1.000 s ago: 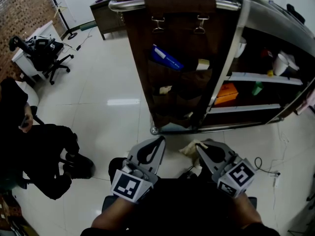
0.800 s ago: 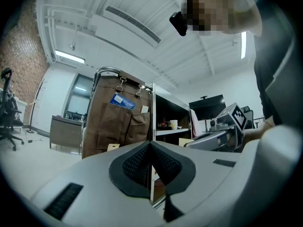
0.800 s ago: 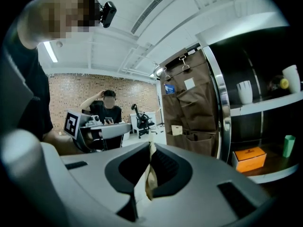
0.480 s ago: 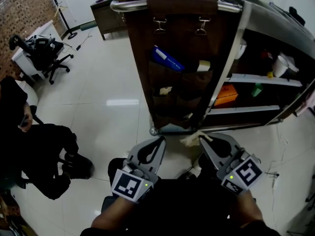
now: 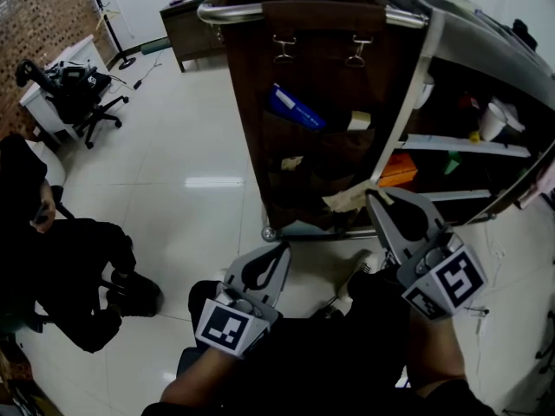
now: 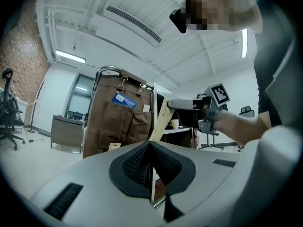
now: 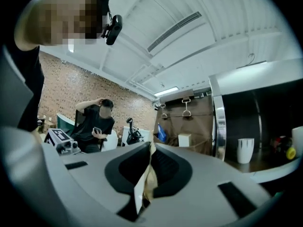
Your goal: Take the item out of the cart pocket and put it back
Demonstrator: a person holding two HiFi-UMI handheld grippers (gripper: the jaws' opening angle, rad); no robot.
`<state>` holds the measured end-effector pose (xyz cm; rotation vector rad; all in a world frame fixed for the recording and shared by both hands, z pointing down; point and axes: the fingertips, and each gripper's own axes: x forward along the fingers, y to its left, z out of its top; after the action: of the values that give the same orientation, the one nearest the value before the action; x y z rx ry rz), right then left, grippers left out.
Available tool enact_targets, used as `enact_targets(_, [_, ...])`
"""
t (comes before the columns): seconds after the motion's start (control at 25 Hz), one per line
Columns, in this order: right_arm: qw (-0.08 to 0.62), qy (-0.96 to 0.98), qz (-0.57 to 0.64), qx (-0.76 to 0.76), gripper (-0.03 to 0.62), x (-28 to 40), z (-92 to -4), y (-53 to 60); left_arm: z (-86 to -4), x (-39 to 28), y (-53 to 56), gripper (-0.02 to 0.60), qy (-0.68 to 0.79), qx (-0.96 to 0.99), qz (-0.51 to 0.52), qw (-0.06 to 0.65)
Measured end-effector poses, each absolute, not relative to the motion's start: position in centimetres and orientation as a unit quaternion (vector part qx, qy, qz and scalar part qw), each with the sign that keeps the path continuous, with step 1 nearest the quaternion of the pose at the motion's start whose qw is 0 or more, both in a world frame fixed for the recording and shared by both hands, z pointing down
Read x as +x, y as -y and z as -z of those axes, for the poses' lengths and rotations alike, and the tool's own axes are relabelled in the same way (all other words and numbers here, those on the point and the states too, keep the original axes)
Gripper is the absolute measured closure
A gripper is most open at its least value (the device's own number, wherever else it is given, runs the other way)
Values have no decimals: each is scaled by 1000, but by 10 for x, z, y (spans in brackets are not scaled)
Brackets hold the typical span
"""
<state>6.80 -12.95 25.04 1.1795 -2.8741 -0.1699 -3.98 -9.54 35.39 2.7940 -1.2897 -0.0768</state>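
Tan paper item [image 5: 347, 201], the task's object, out of its pocket and pinched by one end in the right gripper [image 5: 375, 199]. It sticks out ahead of the closed jaws towards the lower pockets of the brown pocket organiser [image 5: 303, 159], just in front of the fabric; whether it touches the cloth cannot be told. In the right gripper view the item [image 7: 144, 183] shows as a creased pale sheet clamped between the two dark pads.

Change over the last second: the right gripper has risen from low down by the cart's foot to the height of the lower pockets, carrying the item with it, and has rolled a little on the way. The grip has not slackened. The left gripper [image 5: 280, 250] has kept its place low and in front of the person, jaws together on nothing (it seems to play no part in this step).

Reading for the task: removal looks complete and the return appears to be under way. What remains is to line the free end of the item up with a pocket mouth and slide it in before the jaws let go. Being limp, the sheet may buckle against the pocket's edge.

Surroundings: the organiser hangs by two clips from the cart rail [image 5: 227, 11] and also holds a blue packet [image 5: 295, 107] and a white card [image 5: 358, 120]. The cart's shelves [image 5: 460, 144] lie to the right, and a seated person [image 5: 61, 258] is well apart at the left.
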Motion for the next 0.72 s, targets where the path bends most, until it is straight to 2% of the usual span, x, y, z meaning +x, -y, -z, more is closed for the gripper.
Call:
enact_targets(0.44, [58, 905, 160, 391, 569, 56, -235, 178, -356, -44, 97, 583, 422, 905, 27, 33])
enact_targets(0.72, [69, 906, 151, 389, 571, 52, -270, 208, -357, -44, 98, 583, 421, 906, 26, 33])
